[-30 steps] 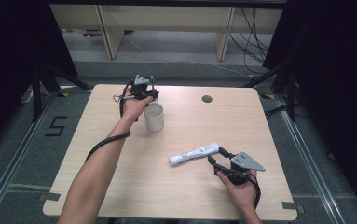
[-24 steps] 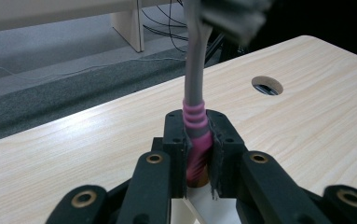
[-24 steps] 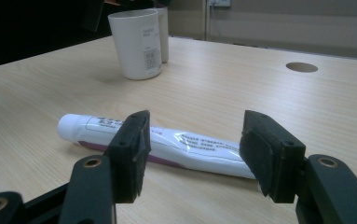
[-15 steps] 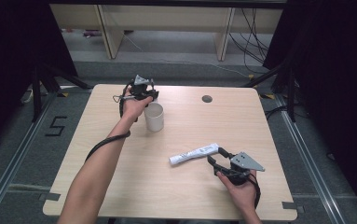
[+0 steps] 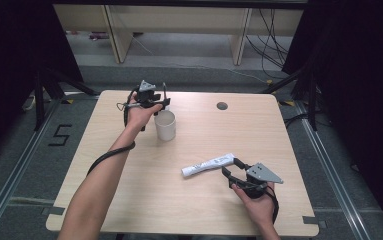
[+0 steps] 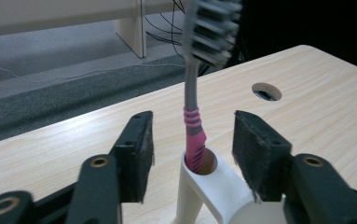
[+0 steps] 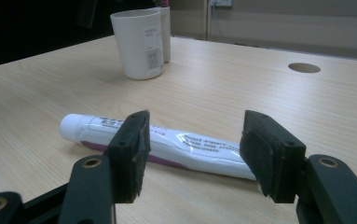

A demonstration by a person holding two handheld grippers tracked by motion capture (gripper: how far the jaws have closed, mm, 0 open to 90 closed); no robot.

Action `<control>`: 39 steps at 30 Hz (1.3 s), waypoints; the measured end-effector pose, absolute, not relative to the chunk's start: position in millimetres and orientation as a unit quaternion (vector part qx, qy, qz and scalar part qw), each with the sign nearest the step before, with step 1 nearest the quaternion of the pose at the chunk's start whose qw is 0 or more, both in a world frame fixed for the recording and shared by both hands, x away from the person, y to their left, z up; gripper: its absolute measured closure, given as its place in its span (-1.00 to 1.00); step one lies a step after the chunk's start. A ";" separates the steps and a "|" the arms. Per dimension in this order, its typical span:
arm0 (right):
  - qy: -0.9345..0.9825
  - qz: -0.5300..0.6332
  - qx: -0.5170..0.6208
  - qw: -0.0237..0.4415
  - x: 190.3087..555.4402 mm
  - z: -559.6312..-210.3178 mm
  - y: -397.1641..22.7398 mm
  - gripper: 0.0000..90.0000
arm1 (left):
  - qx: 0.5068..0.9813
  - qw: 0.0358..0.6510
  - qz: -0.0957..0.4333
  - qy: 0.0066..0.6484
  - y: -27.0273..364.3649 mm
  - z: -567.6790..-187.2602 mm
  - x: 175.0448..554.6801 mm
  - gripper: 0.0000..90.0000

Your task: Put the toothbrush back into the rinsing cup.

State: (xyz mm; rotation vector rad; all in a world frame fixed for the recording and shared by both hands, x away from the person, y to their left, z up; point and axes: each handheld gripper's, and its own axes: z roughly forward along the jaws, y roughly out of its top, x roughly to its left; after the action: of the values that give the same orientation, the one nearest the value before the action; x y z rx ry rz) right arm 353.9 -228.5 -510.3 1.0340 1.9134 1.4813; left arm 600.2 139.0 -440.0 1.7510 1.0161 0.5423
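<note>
A white cup (image 5: 165,126) stands on the far left part of the table, with a tube-shaped holder on its side (image 6: 213,186). A grey and pink toothbrush (image 6: 192,123) stands upright in that holder, bristles up. My left gripper (image 5: 165,98) is level with the cup's top. Its jaws have just been opening, and the brush stands between the pads (image 6: 141,154) untouched. A white toothpaste tube (image 5: 208,164) lies flat near the table's middle. My right gripper (image 5: 229,166) is open just in front of the tube (image 7: 167,144), with the pads apart from it.
The wooden table (image 5: 129,190) has a round cable hole (image 5: 222,106) at the far right. Dark curtains flank it, and shelving legs and cables stand on the floor beyond the far edge.
The left gripper's jaws stand wider apart at the cup than before. Both hands stay where they were, and the tube has not moved.
</note>
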 end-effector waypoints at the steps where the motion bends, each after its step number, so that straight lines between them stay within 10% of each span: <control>1: 0.703 0.549 0.379 0.246 354.3 -510.8 -228.0 -0.05 | 0.725 0.496 0.226 0.421 140.7 -438.9 598.6 0.02; 39: 0.717 0.523 0.400 0.229 365.0 -499.4 -228.2 -0.08 | 0.729 0.505 0.243 0.394 200.5 -417.7 494.1 -0.32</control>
State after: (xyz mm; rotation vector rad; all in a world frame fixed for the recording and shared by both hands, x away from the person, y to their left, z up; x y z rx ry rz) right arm 365.0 -228.2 -499.4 1.1012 1.9725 1.4405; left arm 494.1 200.5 -417.7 1.7591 0.9510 0.5856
